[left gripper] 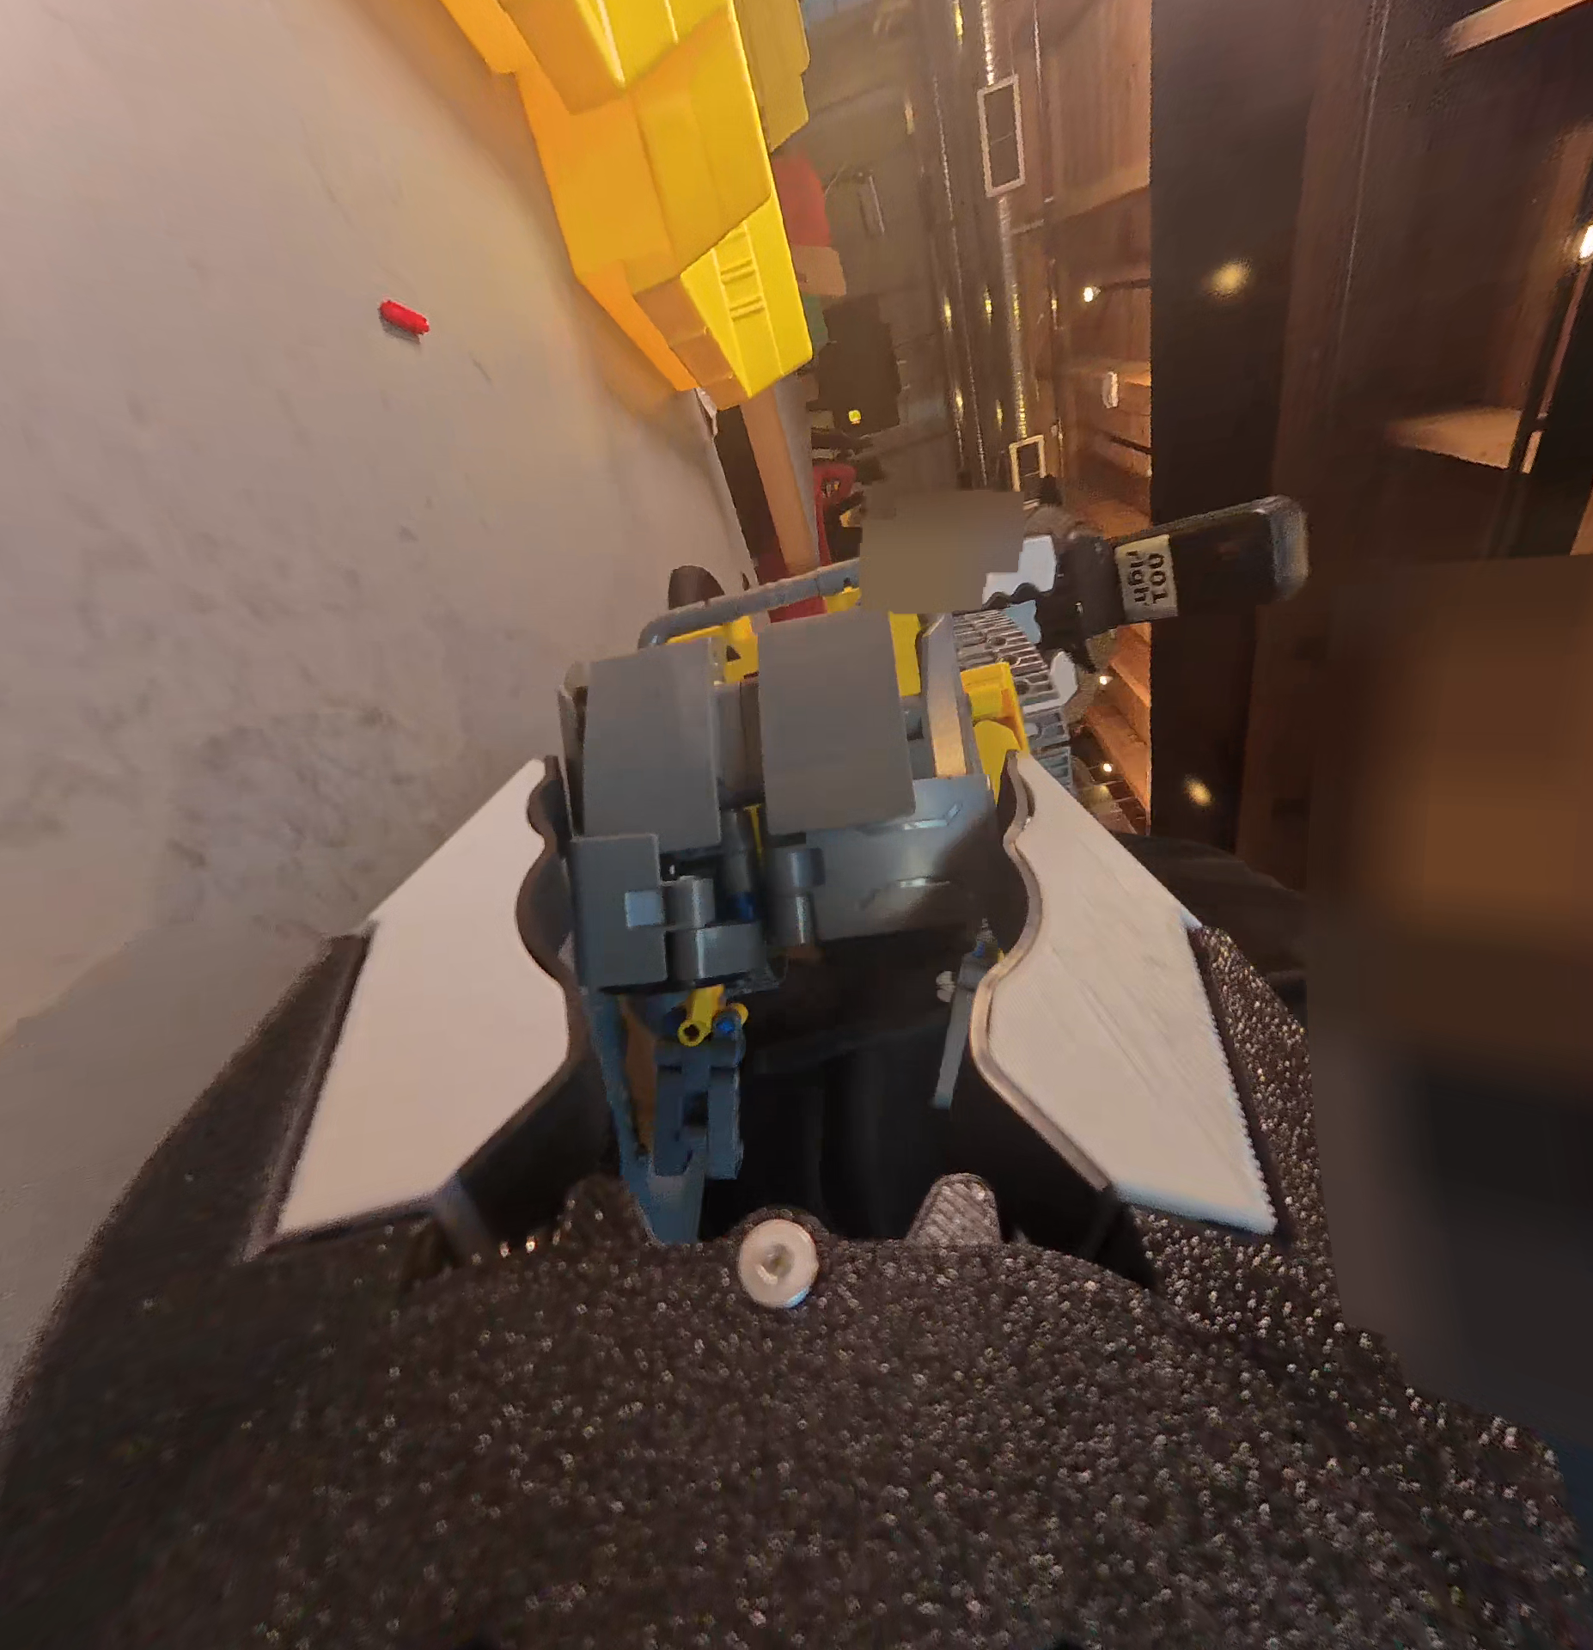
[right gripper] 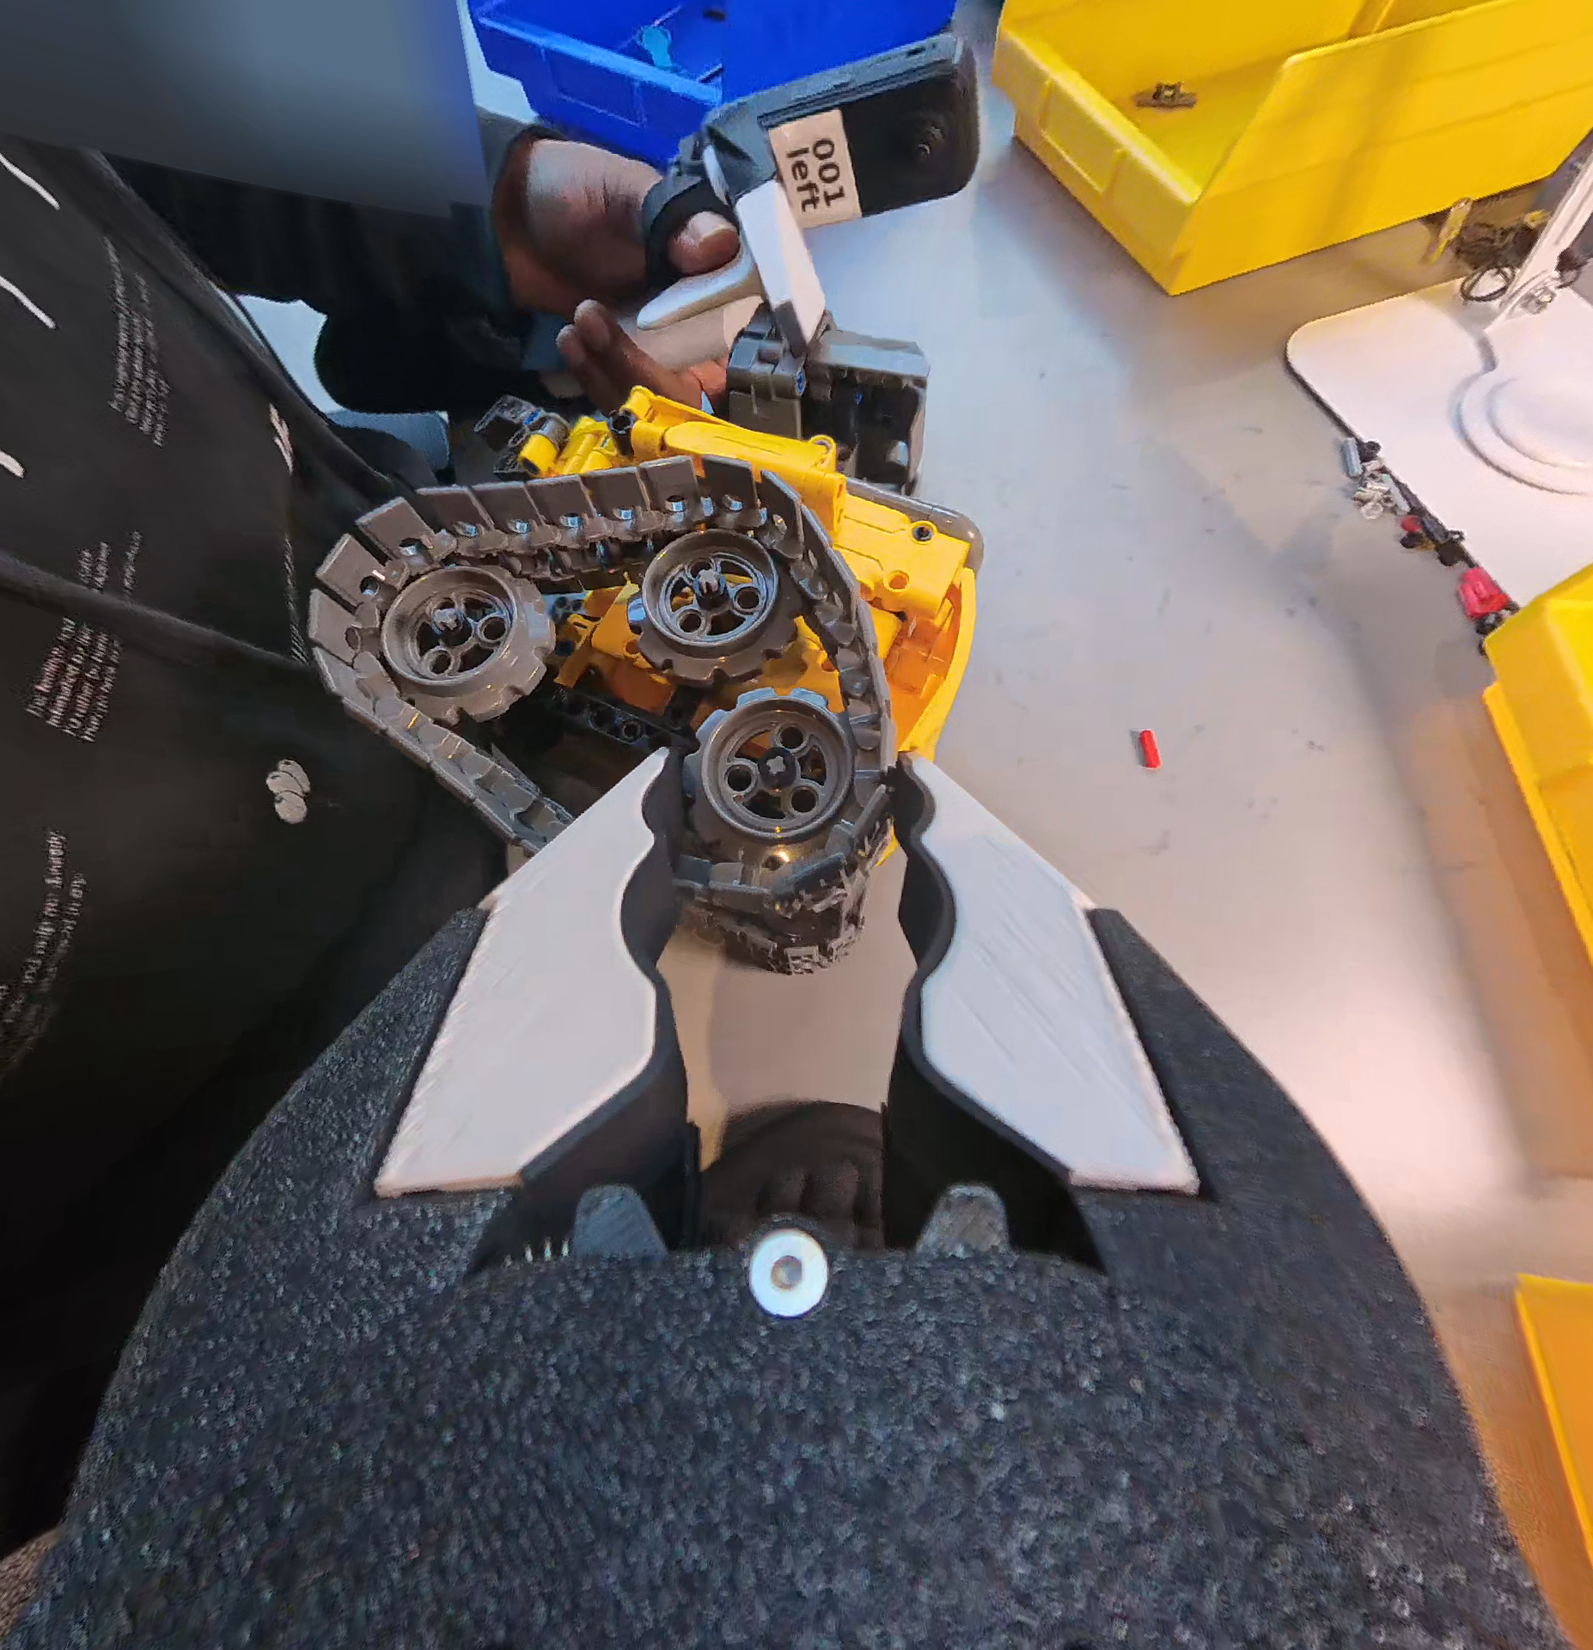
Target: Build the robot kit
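A yellow and grey brick-built tracked vehicle (right gripper: pixel 873 571) is held in the air above the grey table (right gripper: pixel 1132 580), between both grippers. My right gripper (right gripper: pixel 782 768) is shut on its near end, with its fingers on either side of a grey wheel (right gripper: pixel 771 775) and the grey track (right gripper: pixel 596 509) wrapped round it. My left gripper (left gripper: pixel 779 777) is shut on the grey block assembly (left gripper: pixel 739 759) at the model's other end. The left gripper also shows in the right wrist view (right gripper: pixel 779 295), held by a hand. The right gripper shows far off in the left wrist view (left gripper: pixel 1070 616).
Yellow bins (right gripper: pixel 1266 143) stand at the back right and along the right edge (right gripper: pixel 1570 804), and a blue bin (right gripper: pixel 650 54) at the back. A white stand base (right gripper: pixel 1436 375), loose small parts (right gripper: pixel 1418 527) and a red piece (right gripper: pixel 1148 748) lie on the table. A person in black (right gripper: pixel 150 670) is at the left. The gap from one gripper's tips to the other's is roughly 15 cm.
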Available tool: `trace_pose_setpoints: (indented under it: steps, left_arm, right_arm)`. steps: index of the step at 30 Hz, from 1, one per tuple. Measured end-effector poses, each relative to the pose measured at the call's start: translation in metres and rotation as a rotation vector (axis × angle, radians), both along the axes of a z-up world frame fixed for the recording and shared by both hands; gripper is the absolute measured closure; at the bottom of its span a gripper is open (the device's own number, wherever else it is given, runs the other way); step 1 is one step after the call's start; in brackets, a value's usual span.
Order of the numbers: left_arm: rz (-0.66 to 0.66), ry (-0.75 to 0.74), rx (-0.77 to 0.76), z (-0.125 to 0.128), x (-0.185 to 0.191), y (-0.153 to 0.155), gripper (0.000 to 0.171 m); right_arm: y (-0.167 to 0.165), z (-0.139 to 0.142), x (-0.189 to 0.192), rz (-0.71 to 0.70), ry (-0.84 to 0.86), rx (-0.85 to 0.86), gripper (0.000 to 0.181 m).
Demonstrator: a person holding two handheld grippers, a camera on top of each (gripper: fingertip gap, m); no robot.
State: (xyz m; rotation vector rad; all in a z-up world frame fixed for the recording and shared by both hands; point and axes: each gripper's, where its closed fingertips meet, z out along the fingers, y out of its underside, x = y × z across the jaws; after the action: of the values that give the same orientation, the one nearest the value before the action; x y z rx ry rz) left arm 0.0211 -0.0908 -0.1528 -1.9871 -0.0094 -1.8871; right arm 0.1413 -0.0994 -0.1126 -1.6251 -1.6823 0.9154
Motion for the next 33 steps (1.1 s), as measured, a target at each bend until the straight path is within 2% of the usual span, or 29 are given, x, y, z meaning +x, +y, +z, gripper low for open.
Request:
trace_pose_setpoints:
  steps: [7, 21, 24, 26, 29, 31, 33]
  left_arm:
    - [-0.043, 0.026, 0.014, 0.001, 0.001, 0.003, 0.077]
    - [-0.039, -0.050, -0.014, 0.006, -0.001, 0.024, 0.081]
    - [-0.035, -0.033, 0.015, 0.008, -0.001, 0.023, 0.083]
    - [-0.020, -0.033, 0.025, 0.008, -0.004, 0.025, 0.084]
    - [0.005, -0.053, 0.034, 0.012, -0.012, 0.030, 0.084]
    - [0.031, -0.079, 0.063, 0.021, -0.019, 0.036, 0.084]
    - [0.059, -0.127, 0.095, 0.034, -0.023, 0.043, 0.084]
  right_arm:
    - [-0.008, 0.002, -0.002, 0.014, 0.035, -0.035, 0.134]
    - [-0.012, 0.003, -0.006, 0.200, 0.047, -0.072, 0.134]
    - [-0.019, 0.013, 0.002, 0.298, 0.043, -0.169, 0.123]
    - [-0.010, 0.032, 0.001, 0.316, 0.109, -0.239, 0.124]
    - [0.023, 0.055, -0.016, 0.246, 0.208, -0.244, 0.134]
    - [0.049, 0.053, -0.035, 0.173, 0.205, -0.173, 0.139]
    - [0.060, 0.045, -0.057, 0.177, 0.183, -0.082, 0.143]
